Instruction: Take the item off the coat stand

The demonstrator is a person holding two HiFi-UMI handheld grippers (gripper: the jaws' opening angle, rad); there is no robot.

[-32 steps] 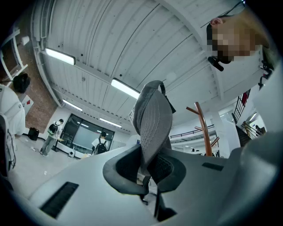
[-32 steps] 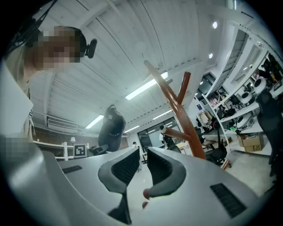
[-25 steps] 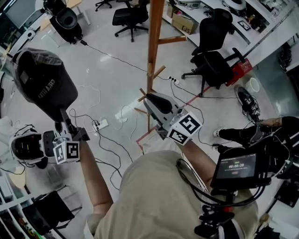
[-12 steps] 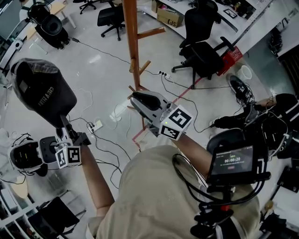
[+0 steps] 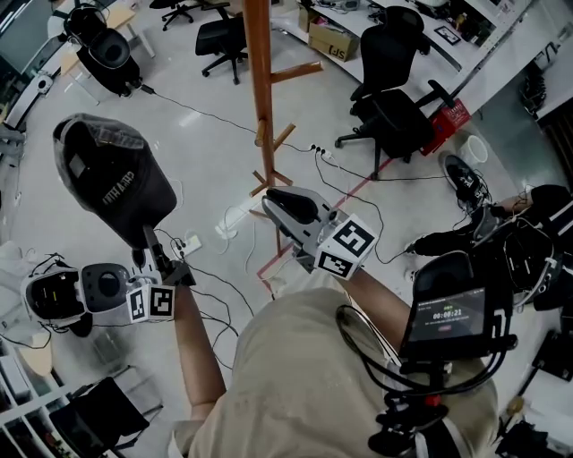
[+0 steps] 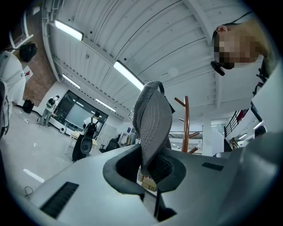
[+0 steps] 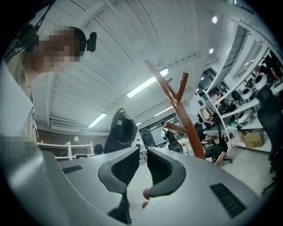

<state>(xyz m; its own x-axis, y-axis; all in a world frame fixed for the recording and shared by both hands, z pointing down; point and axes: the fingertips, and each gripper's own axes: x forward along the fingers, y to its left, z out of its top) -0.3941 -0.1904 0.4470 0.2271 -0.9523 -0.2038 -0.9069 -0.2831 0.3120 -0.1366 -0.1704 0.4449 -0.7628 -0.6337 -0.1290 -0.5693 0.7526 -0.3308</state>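
The dark cap [image 5: 116,179] is off the wooden coat stand [image 5: 260,80] and hangs well to its left, above the floor [image 5: 206,134], pinched at its lower edge by the left gripper [image 5: 146,246]. In the left gripper view, that gripper's [image 6: 148,165] fingers are clamped tight on the cap's [image 6: 152,119] grey fabric. The right gripper [image 5: 273,199] sits just near of the stand's base, and in its own view its [image 7: 142,165] fingers stand a narrow gap apart with nothing between them. As for containers, 1 cardboard box [image 5: 332,40] sits on the far table [image 5: 376,22] and 1 white bucket [image 5: 484,148] stands on the floor at right; I cannot tell what either contains. Counted: 1 cap, 1 stand, 2 grippers, and at least 3 black office chairs [image 5: 403,112].
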